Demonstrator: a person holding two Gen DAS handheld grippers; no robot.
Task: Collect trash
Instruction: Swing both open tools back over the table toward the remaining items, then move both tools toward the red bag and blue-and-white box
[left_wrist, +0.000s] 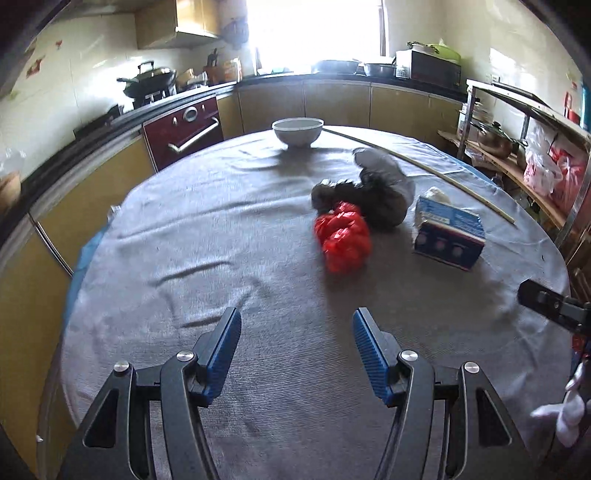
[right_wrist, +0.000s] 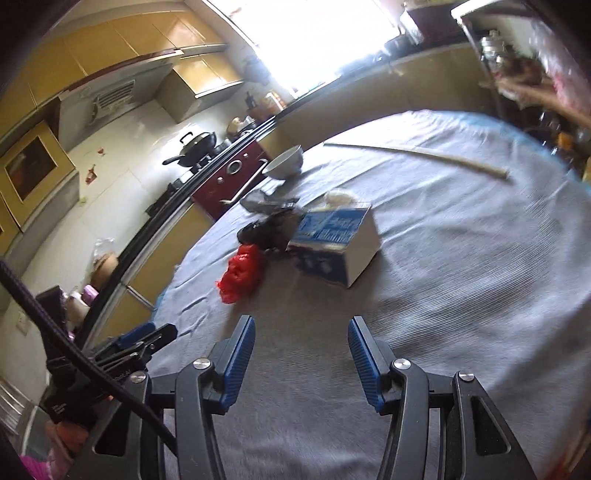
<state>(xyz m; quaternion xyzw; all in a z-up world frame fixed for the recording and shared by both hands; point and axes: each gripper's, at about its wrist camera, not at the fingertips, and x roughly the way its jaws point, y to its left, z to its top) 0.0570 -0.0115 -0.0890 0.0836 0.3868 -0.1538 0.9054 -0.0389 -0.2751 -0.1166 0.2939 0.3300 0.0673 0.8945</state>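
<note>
A crumpled red plastic bag lies on the grey-clothed round table, touching a dark grey-black bag behind it. A blue and white tissue box sits to their right. My left gripper is open and empty, low over the table in front of the red bag. My right gripper is open and empty, nearer than the red bag, the dark bag and the tissue box. The left gripper shows at the right wrist view's lower left.
A white bowl stands at the table's far edge; it also shows in the right wrist view. A long thin stick lies across the far right of the table. Kitchen counters with a wok curve behind. A shelf rack stands at right.
</note>
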